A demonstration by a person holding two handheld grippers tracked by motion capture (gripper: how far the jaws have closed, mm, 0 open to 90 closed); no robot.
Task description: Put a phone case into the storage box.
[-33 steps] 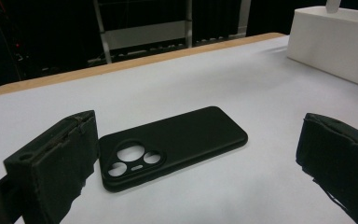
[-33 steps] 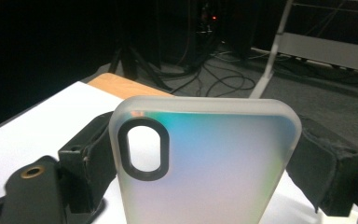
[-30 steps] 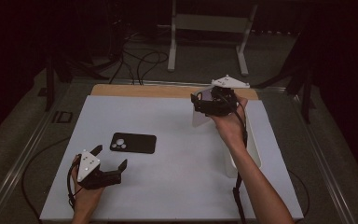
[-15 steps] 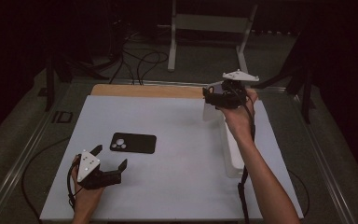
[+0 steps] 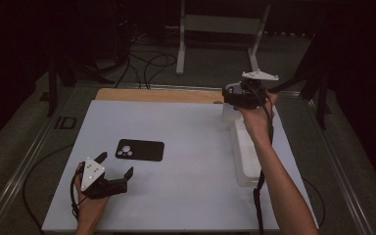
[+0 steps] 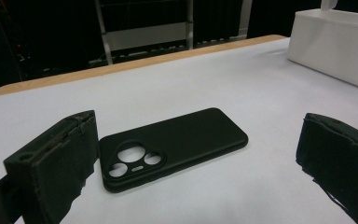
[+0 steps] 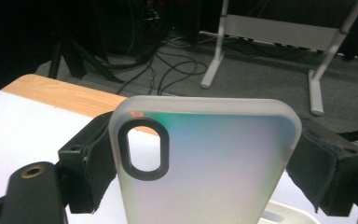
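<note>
1. Right gripper (image 5: 231,98) is held up over the far right corner of the table (image 5: 186,205), just above the far end of a white tray (image 5: 247,171).
2. Its jaws are clamped across the width of a frosted translucent phone case (image 7: 205,163); the case stands upright between the pads, camera cutout at upper left in the right gripper view.
3. Left gripper (image 5: 115,169) rests low at the near left of the table, in the person's left hand (image 5: 90,208).
4. Its jaws stand wide apart with nothing between the pads.
5. A black phone case (image 6: 168,147) lies flat on the white surface just beyond the left gripper, camera cutouts facing up, touched by neither gripper.
6. The white tray runs along the table's right edge, well apart from the black case.
</note>
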